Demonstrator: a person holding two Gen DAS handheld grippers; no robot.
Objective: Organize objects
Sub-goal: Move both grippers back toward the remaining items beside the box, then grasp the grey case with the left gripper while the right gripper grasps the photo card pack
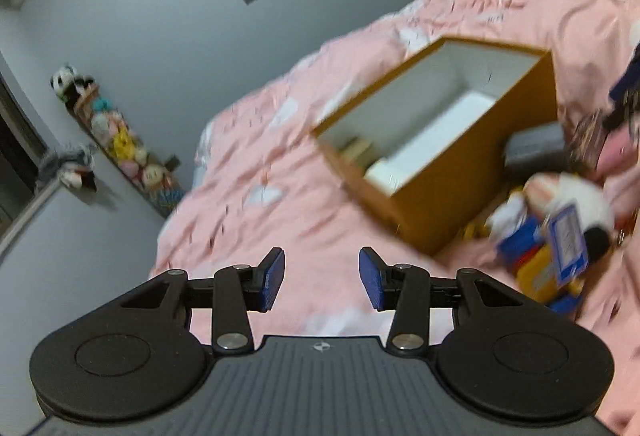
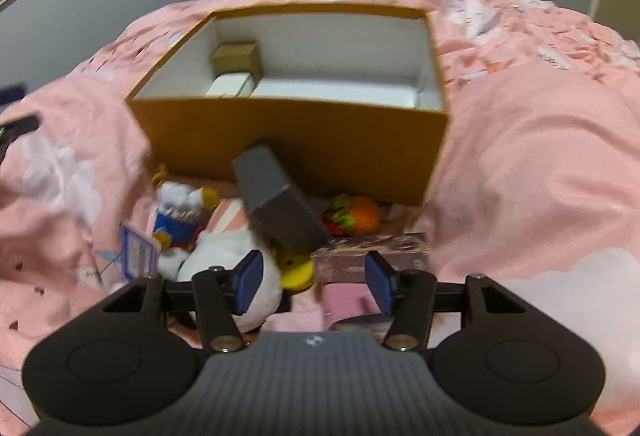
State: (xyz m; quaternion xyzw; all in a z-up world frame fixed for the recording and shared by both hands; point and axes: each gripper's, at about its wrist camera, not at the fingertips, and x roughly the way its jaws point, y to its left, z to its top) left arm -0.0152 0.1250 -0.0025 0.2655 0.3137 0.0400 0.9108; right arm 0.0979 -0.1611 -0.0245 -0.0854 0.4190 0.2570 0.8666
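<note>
left claw spread, empty, above pink bedcover; right claw spread, empty, over toy pile; orange box on bed, small brown box inside; grey box leans against its front wall beside white plush.

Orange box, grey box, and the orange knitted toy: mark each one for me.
Orange box [image 2: 296,140]: right wrist view, on its near outer wall.
Grey box [image 2: 280,200]: right wrist view, on its dark side face.
Orange knitted toy [image 2: 364,214]: right wrist view, on its orange body.
</note>
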